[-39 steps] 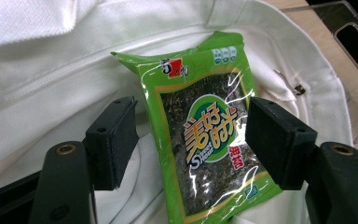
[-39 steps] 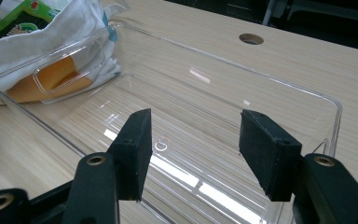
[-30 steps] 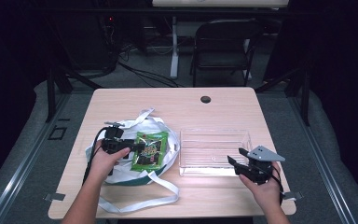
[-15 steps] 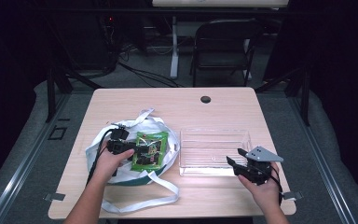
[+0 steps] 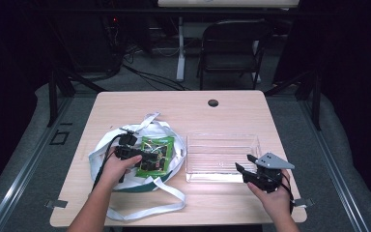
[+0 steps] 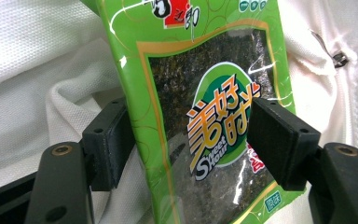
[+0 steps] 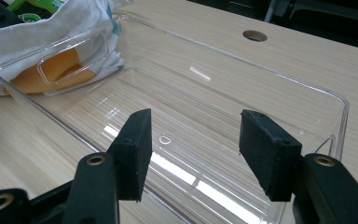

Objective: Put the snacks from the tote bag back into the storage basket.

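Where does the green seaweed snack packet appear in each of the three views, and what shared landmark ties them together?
High view: the seaweed packet lies on the white bag, left of centre, at the left gripper.
Left gripper view: it runs from the top edge to the bottom, between the two open jaws.
Right gripper view: a green sliver sits in the top left corner, beyond the clear tray.
Shared landmark: the white bag, in all three.

— The green seaweed snack packet (image 6: 205, 116) is glossy plastic film, the white bag (image 6: 42, 70) matt woven cloth.

— And the clear rectangular tray (image 7: 307, 88) is smooth shiny plastic, on a pale matt wood-grain table (image 7: 307, 51).
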The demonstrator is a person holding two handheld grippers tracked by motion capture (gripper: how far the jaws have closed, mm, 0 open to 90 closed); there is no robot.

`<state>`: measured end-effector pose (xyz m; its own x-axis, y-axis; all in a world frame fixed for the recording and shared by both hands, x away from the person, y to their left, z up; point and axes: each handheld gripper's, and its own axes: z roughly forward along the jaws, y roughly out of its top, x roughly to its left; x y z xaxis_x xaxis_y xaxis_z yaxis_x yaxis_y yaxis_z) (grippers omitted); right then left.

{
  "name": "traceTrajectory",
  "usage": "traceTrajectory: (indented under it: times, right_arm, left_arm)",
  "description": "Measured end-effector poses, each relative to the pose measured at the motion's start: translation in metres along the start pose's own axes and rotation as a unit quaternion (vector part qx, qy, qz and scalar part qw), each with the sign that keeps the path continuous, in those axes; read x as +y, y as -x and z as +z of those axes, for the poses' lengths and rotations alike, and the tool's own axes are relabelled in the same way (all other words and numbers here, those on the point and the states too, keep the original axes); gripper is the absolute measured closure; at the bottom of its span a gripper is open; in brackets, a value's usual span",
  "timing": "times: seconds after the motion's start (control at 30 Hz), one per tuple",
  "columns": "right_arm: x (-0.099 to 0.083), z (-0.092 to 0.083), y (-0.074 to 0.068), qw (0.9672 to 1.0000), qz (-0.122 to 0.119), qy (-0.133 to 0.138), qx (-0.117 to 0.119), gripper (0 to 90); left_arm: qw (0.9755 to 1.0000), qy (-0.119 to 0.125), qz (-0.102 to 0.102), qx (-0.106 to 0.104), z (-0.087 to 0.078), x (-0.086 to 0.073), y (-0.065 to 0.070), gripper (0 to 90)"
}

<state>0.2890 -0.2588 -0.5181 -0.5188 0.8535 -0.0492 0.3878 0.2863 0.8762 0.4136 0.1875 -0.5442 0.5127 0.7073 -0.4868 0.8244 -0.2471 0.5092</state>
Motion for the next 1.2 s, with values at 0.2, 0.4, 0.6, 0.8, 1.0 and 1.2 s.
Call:
traceTrajectory:
  times: [0.2, 0.4, 0.6, 0.8, 1.0, 1.2]
  right_arm:
    - [0.000, 0.000, -0.001, 1.0000, 0.000, 0.001, -0.002, 44.2]
    - [0.000, -0.001, 0.000, 1.0000, 0.001, 0.003, -0.002, 44.3]
    - [0.000, -0.002, 0.000, 1.0000, 0.000, 0.002, -0.002, 44.2]
    - [0.000, -0.002, 0.000, 1.0000, 0.004, 0.008, -0.003, 44.2]
    - [0.001, 0.000, 0.000, 1.0000, 0.004, 0.008, 0.001, 44.2]
    - [0.002, 0.003, 0.000, 0.9999, 0.004, 0.009, 0.004, 44.2]
  left_arm:
    - [0.9998, 0.001, -0.003, -0.019, -0.002, 0.000, -0.001, 33.3]
    - [0.9995, 0.003, 0.002, -0.030, -0.009, -0.001, 0.000, 36.5]
    - [0.9990, 0.010, 0.009, -0.042, -0.018, -0.001, 0.000, 40.2]
    - [0.9984, 0.005, 0.033, -0.046, -0.029, -0.003, 0.004, 44.7]
    - [0.9968, 0.010, 0.055, -0.058, -0.039, -0.003, 0.010, 46.4]
    - [0.9960, 0.006, 0.069, -0.055, -0.040, -0.005, 0.012, 50.2]
